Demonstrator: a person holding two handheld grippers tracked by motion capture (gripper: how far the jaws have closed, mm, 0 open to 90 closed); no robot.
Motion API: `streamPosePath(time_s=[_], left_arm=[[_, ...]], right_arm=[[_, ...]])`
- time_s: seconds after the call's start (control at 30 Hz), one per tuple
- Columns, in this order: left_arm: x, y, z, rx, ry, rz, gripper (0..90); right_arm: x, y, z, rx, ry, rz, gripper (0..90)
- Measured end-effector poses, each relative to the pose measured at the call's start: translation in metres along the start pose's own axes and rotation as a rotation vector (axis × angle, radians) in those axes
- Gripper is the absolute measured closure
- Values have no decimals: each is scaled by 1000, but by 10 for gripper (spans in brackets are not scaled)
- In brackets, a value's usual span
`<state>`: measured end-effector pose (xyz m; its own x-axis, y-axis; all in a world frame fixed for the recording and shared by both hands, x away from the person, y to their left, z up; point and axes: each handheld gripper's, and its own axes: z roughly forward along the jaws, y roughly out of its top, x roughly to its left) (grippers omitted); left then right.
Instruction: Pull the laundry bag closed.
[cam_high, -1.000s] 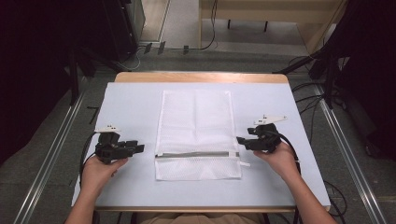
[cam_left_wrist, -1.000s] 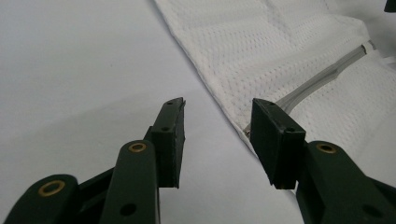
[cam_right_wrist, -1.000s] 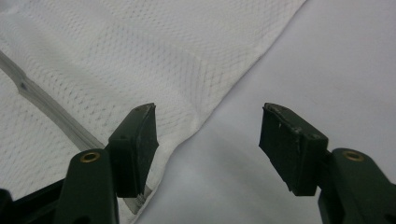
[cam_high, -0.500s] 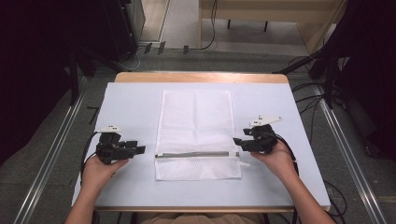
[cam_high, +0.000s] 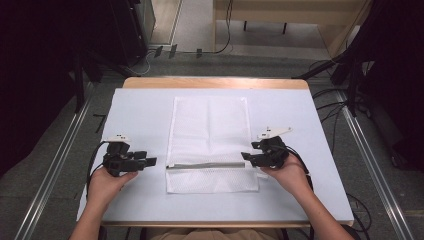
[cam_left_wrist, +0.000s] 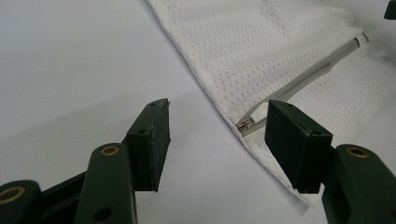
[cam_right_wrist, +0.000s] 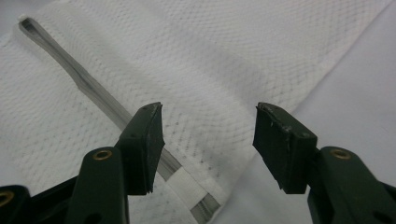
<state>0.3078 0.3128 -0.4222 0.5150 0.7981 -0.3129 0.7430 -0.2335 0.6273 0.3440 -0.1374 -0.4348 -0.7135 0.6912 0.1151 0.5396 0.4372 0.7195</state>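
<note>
A white mesh bag lies flat in the middle of the table, with a grey zipper running across it near its front end. My left gripper rests open on the table just left of the bag; in the left gripper view the zipper pull lies between and beyond its jaws, on the mesh bag. My right gripper is open at the bag's right edge; in the right gripper view its jaws straddle the bag's edge, with the zipper running off to the left.
A white sheet covers the table, with a wooden rim at the far side. Metal rails run along the floor on both sides. Cables trail from each gripper toward the person.
My right gripper has slid a little to the left, up to the bag's right edge at the zipper end. The left gripper has stayed where it was.
</note>
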Motion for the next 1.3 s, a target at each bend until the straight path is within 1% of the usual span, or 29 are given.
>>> streamPosePath(time_s=[0.07,0.13,0.17,0.27,0.37,0.43,0.47,0.53,0.57,0.6,0.77,0.8,0.83,0.87,0.9,0.97,1.1,1.13,1.17,1.2,1.23,1.27,1.3], left_arm=[[0,0,0,0,-1,1,406],[-1,-1,0,9,-4,15,424],[-2,-1,0,7,-1,25,426],[-2,-2,0,1,-2,18,427],[-3,-4,-2,4,0,12,426],[-4,-5,-3,3,0,13,426],[-5,-6,-3,0,4,12,424],[-7,-8,-5,-7,15,21,423],[-7,-9,-6,-13,16,18,423],[-8,-10,-7,-13,19,16,421],[-10,-13,-7,-8,18,14,419],[-10,-14,-7,-9,16,13,419],[-10,-15,-8,-7,15,11,416],[-11,-16,-8,-10,15,11,414],[-11,-16,-9,-6,25,22,414],[-11,-17,-10,-10,20,21,415],[-10,-18,-10,-13,22,14,415],[-10,-17,-10,-11,21,13,414],[-10,-17,-9,-9,21,13,414],[-10,-17,-9,-5,27,18,415],[-10,-17,-9,-5,27,18,417],[-10,-17,-8,-5,25,21,417],[-10,-17,-8,-4,23,21,417]], right_arm=[[2,1,1,1,4,-7,444],[5,2,2,7,19,-10,472],[8,2,3,15,25,-2,476],[11,3,4,20,34,2,476],[18,6,6,21,50,-16,475],[19,7,7,19,55,-20,474],[23,9,10,19,67,-29,478],[24,10,11,25,72,-30,483],[26,11,12,24,89,-31,491],[28,14,15,25,120,-26,501],[37,17,21,37,129,-51,521],[37,17,21,37,129,-51,521],[41,19,23,35,129,-59,527],[42,20,24,33,135,-66,540],[44,21,25,33,142,-68,542],[46,24,28,28,148,-81,568],[49,27,32,34,161,-81,568],[53,29,34,37,164,-88,558],[53,29,34,37,164,-88,558],[56,30,37,40,167,-104,550],[56,30,37,40,167,-104,550],[57,31,38,49,168,-105,543],[59,32,40,53,171,-116,540]])
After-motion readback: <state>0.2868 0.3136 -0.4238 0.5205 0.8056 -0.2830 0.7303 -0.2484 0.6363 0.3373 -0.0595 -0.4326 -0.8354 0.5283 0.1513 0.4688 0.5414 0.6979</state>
